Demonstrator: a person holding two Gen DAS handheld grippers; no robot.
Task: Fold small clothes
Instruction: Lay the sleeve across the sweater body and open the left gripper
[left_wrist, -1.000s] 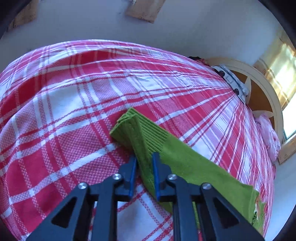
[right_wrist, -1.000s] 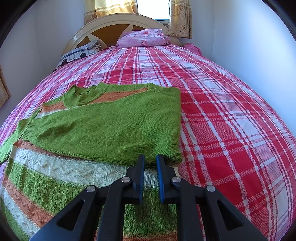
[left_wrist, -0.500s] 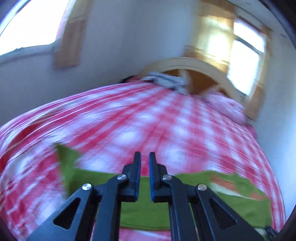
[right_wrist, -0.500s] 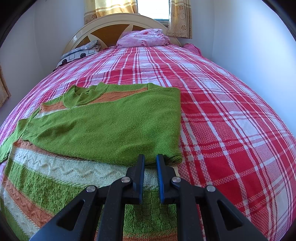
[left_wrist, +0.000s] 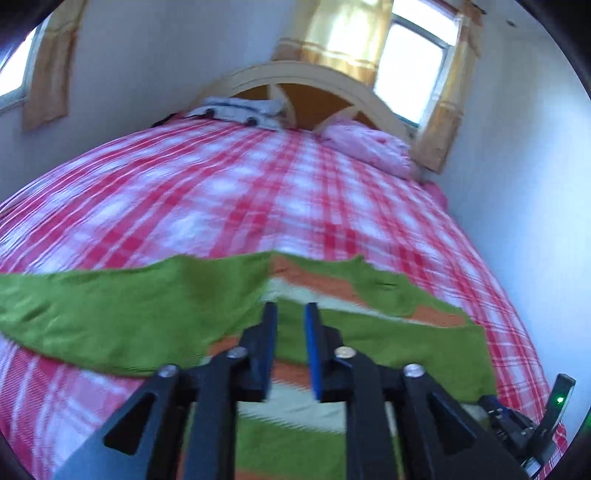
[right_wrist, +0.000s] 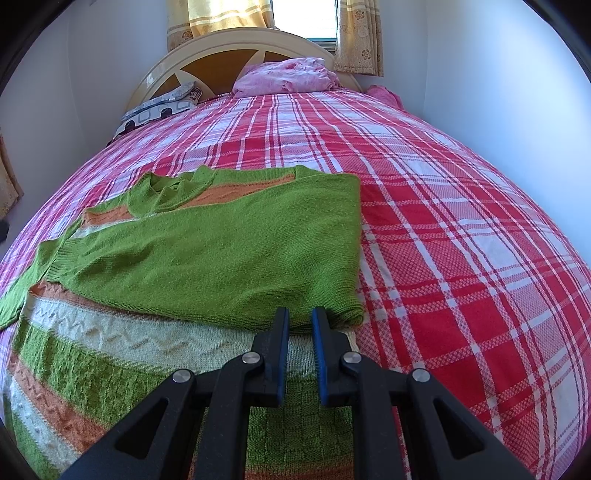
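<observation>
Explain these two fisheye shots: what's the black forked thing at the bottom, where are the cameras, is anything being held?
No robot here: a person holds a two-finger gripper in each hand, with a camera on each looking forward along its fingers. One picture shows the left gripper, the other the right gripper; the black forks with blue pads are their fingers. Both look across a bed with a red plaid cover toward the headboard. A green, orange and cream striped sweater lies there, one green sleeve folded across its body. Both grippers stand slightly open above it, gripping nothing. The left picture is motion-blurred.
</observation>
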